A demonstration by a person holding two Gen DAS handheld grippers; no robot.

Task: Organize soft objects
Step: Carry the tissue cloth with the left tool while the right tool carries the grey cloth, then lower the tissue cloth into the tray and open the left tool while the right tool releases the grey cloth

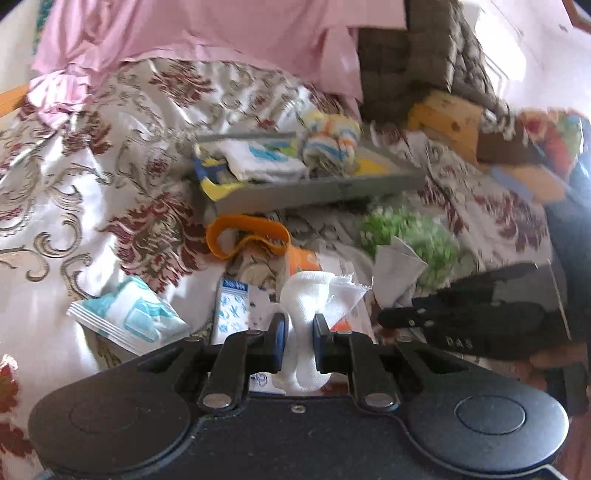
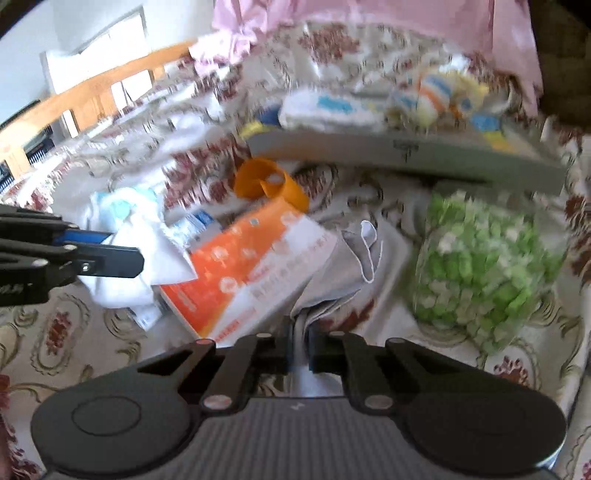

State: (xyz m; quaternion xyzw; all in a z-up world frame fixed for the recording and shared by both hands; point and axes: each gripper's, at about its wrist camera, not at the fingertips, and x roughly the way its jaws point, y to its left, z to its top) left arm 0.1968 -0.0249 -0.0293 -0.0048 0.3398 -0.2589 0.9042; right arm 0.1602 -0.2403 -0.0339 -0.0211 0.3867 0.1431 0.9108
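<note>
In the left wrist view my left gripper (image 1: 299,326) is shut on a white sock (image 1: 306,291), which bulges up between the blue pads. Beside it, at the right, the black right gripper (image 1: 386,317) pinches a grey cloth (image 1: 397,266). In the right wrist view my right gripper (image 2: 299,345) is shut on that grey cloth (image 2: 343,266), which trails up from the jaws over the floral bedspread. The left gripper (image 2: 123,253) comes in from the left edge with the white sock (image 2: 147,262). Farther back a grey tray (image 1: 314,190) holds a folded white towel (image 1: 262,158) and a striped sock ball (image 1: 330,144).
An orange strap (image 1: 247,236), an orange pack (image 2: 243,273), a wipes pack (image 1: 129,317) and a bag of green and white bits (image 2: 487,266) lie in front of the tray. A pink sheet (image 1: 184,33), a woven basket (image 1: 413,55) and a yellow sponge (image 1: 447,118) are behind.
</note>
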